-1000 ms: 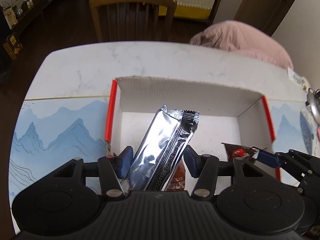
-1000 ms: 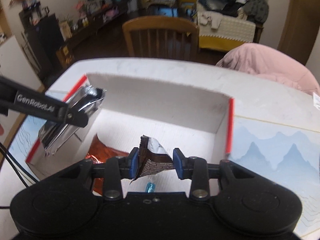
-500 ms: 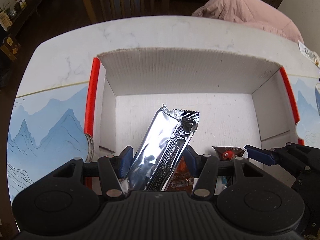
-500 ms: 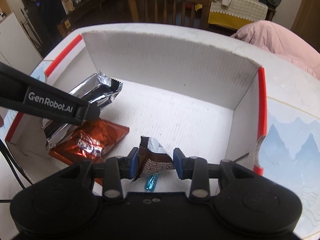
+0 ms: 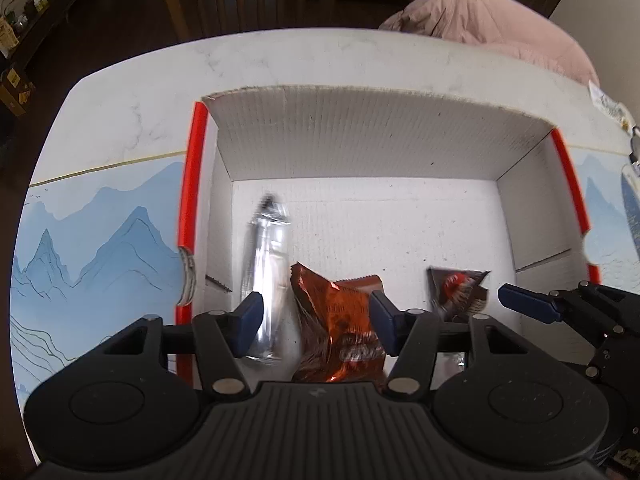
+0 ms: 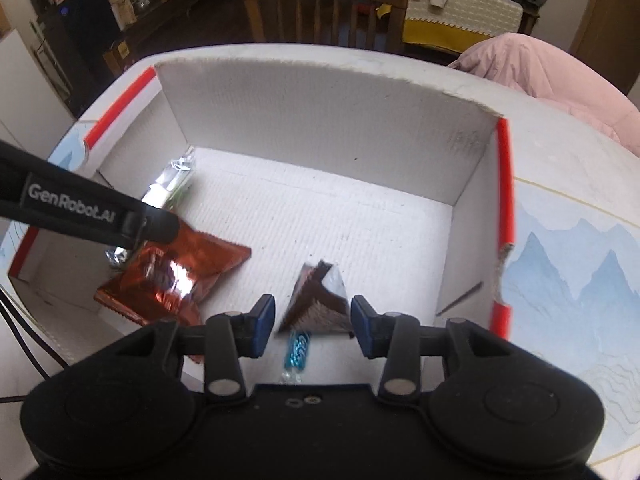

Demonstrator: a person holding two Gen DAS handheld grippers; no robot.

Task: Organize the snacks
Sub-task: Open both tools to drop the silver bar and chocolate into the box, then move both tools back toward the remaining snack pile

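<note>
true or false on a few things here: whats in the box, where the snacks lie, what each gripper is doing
1. The box holds an orange packet. True.
2. The silver packet lies outside the box. False: it is inside, by the left wall.
3. The right gripper is clamped on the dark packet. False: its pads stand clear of it.
4. A blue candy lies near the dark packet. True.
5. The left gripper is open. True.

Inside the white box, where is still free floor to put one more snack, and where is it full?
Free: the box floor along its far wall, and the right part between the dark triangular packet and the right wall. Crowded: the near left corner, where the silver packet and orange packet lie close together, and the blue candy at the near edge.
</note>
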